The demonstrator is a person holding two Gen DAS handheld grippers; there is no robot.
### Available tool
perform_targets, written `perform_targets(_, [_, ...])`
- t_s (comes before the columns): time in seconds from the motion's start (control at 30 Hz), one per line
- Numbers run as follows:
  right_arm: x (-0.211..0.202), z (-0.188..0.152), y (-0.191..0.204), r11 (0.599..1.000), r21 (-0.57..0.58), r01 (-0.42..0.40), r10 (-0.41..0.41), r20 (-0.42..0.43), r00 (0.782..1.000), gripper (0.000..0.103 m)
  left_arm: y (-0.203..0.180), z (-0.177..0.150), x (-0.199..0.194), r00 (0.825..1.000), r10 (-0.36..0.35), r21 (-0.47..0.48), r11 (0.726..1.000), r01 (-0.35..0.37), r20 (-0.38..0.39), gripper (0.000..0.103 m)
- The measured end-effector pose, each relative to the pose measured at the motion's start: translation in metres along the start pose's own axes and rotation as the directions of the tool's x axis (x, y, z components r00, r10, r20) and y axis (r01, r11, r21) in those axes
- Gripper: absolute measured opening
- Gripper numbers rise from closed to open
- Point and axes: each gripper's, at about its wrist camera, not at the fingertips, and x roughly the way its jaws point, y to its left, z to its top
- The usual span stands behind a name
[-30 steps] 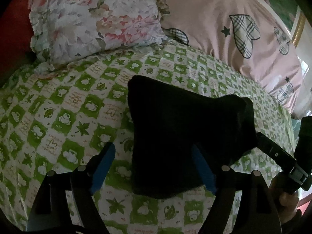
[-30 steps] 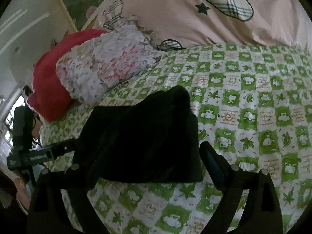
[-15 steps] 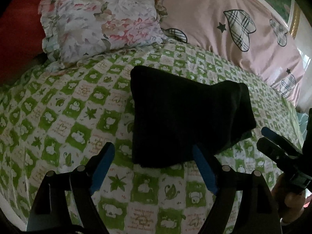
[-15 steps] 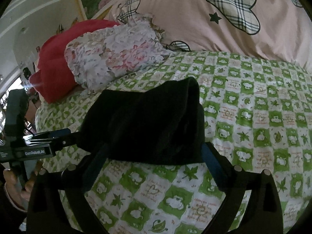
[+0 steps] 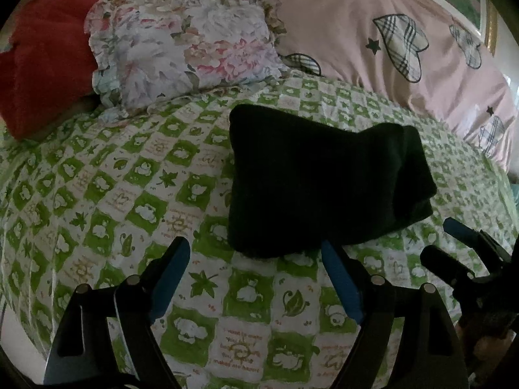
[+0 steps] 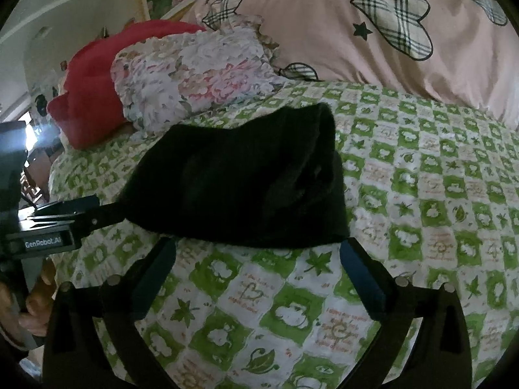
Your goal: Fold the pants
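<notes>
Bare checked bed sheet (image 5: 136,194) lies open left of and in front of the folded black pants (image 5: 318,178). Beyond them, a floral pillow (image 5: 181,48) and pink duvet (image 5: 356,32) block the way.

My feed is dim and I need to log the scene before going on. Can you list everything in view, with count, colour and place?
pants: one, black, folded into a thick bundle, lying on the sheet just beyond both tongs.
sheet: one, green and white check with small prints, covering the bed.
floral pillow: one, white with pink flowers, at the far left of the bed.
red pillow: one, red, behind and left of the floral pillow.
pink quilt: one, pale pink with plaid hearts, bunched along the far side.
left tongs: black with blue pads, open, nothing between them.
right tongs: black with blue pads, jaws opening, nothing between them.
hand: one, gripping the left handle.
</notes>
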Motion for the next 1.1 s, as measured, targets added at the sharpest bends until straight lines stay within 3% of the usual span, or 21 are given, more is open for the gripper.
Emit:
perform_targets(0.3, [0.005,-0.011,0.008,1.000,-0.019,0.004,-0.004,-0.010,1.000,0.101,-0.006,-0.010,0.001,0.999,0.033,0.040,0.999,-0.033,0.009,0.084])
perform_targets(1.1, [0.010,-0.003,0.016,0.999,-0.045,-0.015,0.015,-0.003,1.000,0.102,-0.009,-0.009,0.008,0.999,0.034,0.079,0.996,-0.035,0.008,0.084])
